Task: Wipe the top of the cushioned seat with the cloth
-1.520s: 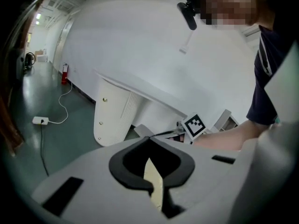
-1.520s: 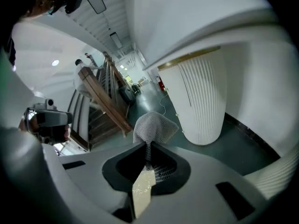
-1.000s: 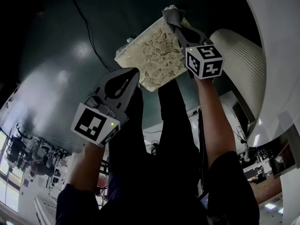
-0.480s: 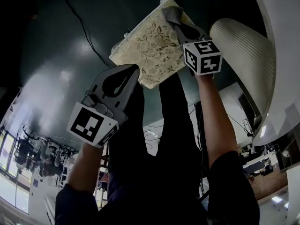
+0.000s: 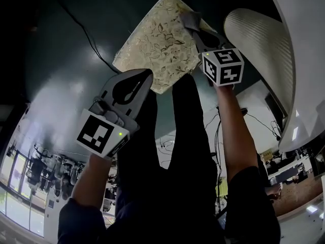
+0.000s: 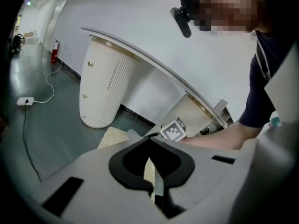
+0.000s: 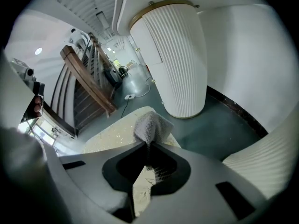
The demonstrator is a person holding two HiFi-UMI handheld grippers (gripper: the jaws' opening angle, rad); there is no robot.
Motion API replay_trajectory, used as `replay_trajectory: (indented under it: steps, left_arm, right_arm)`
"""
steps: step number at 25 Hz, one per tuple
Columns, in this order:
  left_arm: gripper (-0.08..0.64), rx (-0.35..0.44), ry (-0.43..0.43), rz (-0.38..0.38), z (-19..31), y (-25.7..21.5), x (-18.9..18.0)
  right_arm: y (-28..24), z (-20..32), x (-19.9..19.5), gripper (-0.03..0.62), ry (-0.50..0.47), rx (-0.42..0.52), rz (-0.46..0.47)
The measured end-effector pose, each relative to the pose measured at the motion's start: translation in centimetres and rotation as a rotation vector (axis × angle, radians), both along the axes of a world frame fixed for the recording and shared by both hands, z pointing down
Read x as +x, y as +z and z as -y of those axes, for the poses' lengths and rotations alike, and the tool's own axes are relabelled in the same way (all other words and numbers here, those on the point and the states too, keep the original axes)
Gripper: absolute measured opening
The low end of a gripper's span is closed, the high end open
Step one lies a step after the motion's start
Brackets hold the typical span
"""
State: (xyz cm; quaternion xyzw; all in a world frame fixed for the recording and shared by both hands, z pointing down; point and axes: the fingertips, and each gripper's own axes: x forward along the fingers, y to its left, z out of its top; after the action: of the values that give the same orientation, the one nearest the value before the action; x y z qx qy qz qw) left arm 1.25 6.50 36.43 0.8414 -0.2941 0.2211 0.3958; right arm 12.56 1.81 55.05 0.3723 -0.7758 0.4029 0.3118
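Note:
The cushioned seat (image 5: 155, 39), cream with a leaf pattern, lies on the dark green floor ahead of the person's legs. My right gripper (image 5: 192, 28) is shut on a grey knitted cloth (image 5: 189, 18) and presses it against the seat's right edge. In the right gripper view the cloth (image 7: 150, 124) bunches out past the jaws over the seat (image 7: 110, 141). My left gripper (image 5: 147, 75) is shut and holds nothing, its tip just short of the seat's near corner. The left gripper view shows part of the seat (image 6: 112, 136) beyond the shut jaws.
A white ribbed column (image 5: 259, 44) under a curved white counter stands close to the right of the seat. A black cable (image 5: 84, 37) runs over the floor to the left. A wooden railing (image 7: 88, 85) stands farther off. The person's dark legs (image 5: 167, 151) fill the middle.
My right gripper has slid the cloth from the seat's far corner back along its right edge. The head view has tilted, so the seat sits higher. The left gripper has barely moved.

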Motion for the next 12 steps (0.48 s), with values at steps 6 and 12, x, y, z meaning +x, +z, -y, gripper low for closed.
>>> replay_trajectory:
  steps: [6,12]
  left_arm:
    - [0.006,0.012,0.036,-0.011,-0.4,0.4,1.8]
    - [0.006,-0.009,0.077,-0.017,-1.3,0.3,3.6]
  right_arm:
    - [0.2,-2.2,2.3,0.04,0.054,-0.019,-0.002]
    - [0.0,-4.5,5.0,0.04,0.107,-0.041,-0.02]
